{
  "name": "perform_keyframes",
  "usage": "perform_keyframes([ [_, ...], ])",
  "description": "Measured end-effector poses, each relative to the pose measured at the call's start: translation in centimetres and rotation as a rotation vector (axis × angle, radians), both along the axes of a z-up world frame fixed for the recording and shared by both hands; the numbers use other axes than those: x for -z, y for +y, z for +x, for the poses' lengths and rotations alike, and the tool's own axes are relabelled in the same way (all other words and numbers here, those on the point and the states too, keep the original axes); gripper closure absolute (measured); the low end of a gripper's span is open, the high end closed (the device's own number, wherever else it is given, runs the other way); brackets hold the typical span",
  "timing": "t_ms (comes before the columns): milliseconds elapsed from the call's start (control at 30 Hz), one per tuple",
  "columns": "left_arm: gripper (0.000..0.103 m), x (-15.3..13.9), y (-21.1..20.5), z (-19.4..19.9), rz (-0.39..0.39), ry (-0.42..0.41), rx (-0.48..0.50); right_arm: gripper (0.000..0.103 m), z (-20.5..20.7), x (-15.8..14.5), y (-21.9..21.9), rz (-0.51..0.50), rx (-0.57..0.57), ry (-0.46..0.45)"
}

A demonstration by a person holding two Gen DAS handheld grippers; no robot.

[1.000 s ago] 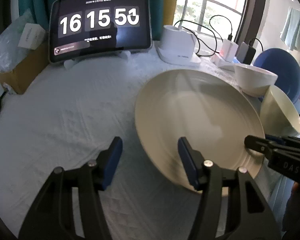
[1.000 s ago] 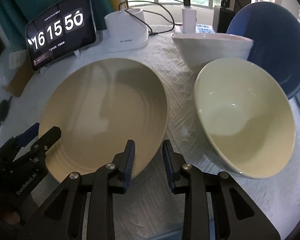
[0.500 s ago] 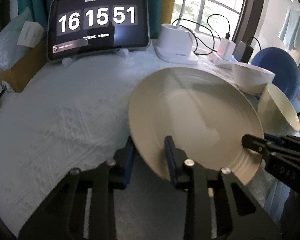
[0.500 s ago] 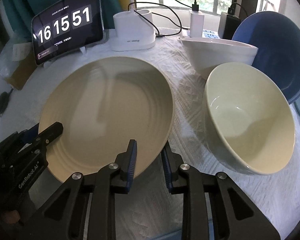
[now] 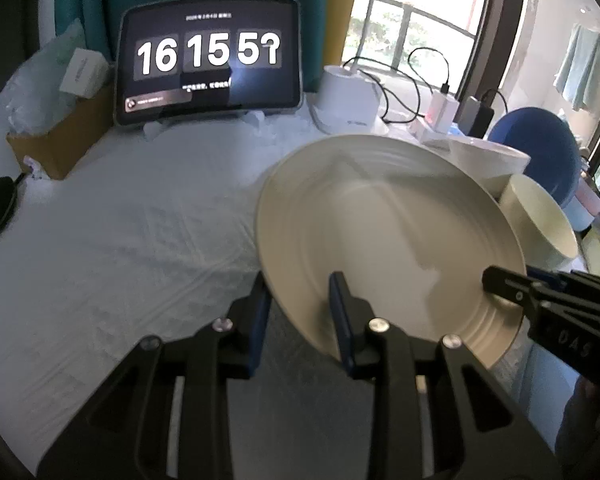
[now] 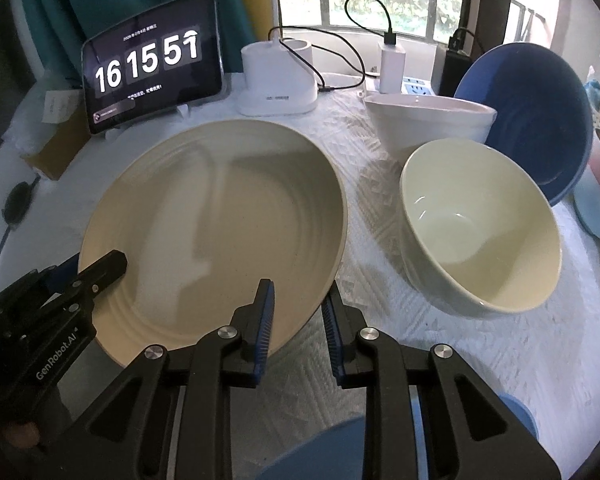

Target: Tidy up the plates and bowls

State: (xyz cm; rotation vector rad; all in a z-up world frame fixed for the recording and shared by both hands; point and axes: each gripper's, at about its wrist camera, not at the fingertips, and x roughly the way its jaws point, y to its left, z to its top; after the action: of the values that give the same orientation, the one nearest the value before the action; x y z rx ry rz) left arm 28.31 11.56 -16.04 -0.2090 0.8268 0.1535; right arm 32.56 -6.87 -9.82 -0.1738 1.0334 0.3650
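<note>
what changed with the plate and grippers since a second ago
The left gripper closed its open jaws onto the near-left rim of the cream plate. The right gripper already clamped the opposite rim, and the plate now looks tipped up off the white cloth. The cream bowl, white bowl and blue plate stayed put.

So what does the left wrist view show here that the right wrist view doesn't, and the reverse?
Only the left wrist view: the left gripper clamped on the cream plate, and a towel hanging outside. Only the right wrist view: the right gripper clamped on that plate's near rim, the cream bowl's full interior, and a blue dish's rim at the bottom. Both: plate, clock tablet, white bowl, blue plate.
</note>
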Motion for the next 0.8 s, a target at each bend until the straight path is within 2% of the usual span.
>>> perform_keyframes([
  [800,0.073,-2.9,-1.8,-4.9,-0.007,-0.055,0.019,0.077,-4.8,-3.1,-1.7,0.03,0.013,-0.067],
])
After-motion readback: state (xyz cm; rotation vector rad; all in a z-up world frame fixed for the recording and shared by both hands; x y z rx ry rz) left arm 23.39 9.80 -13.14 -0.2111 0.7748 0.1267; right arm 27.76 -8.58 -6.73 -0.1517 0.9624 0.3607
